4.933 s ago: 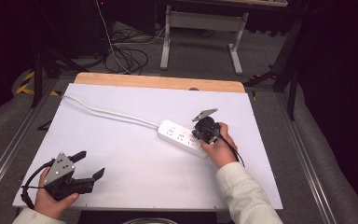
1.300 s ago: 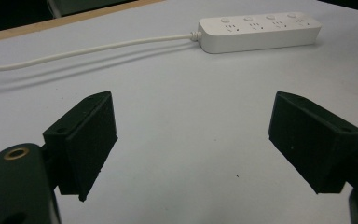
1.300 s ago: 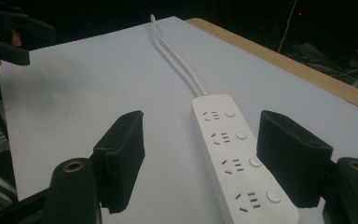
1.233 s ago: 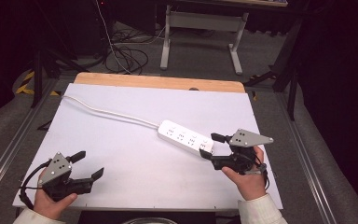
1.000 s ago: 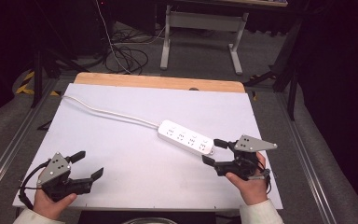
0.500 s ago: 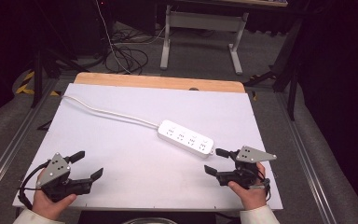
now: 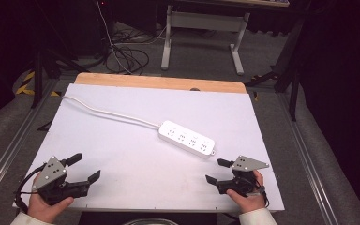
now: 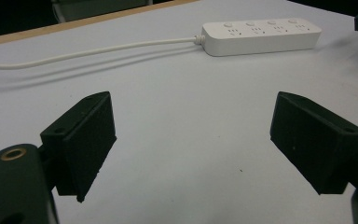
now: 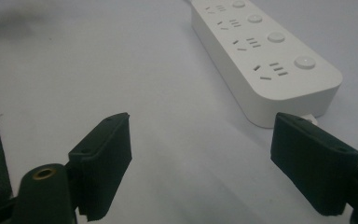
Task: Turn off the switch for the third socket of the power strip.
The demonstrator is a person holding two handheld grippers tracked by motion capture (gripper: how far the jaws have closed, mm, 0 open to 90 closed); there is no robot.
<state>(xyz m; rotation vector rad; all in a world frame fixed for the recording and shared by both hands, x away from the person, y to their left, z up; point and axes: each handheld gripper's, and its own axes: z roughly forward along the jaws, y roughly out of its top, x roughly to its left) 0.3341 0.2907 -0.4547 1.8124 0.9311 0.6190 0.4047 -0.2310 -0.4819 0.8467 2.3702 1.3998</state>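
White tabletop (image 7: 122, 154) carries a white power strip (image 7: 186, 138) right of centre, its cord (image 7: 108, 112) trailing toward the far left corner. Near the front right edge, the right gripper (image 7: 214, 170) sits close beside the strip's near end without touching it, jaws wide apart after just opening, nothing between them. At the front left, the left gripper (image 7: 85, 167) also holds its jaws spread and empty, well apart from the strip.

Right gripper (image 7: 218, 171) lets go of the power strip (image 7: 187, 139), pulls back to the table's near edge, jaws seemingly empty and spreading.

A grey metal stand (image 7: 201, 28) and tangled cables (image 7: 126, 54) sit on the floor beyond the table (image 7: 122, 136).
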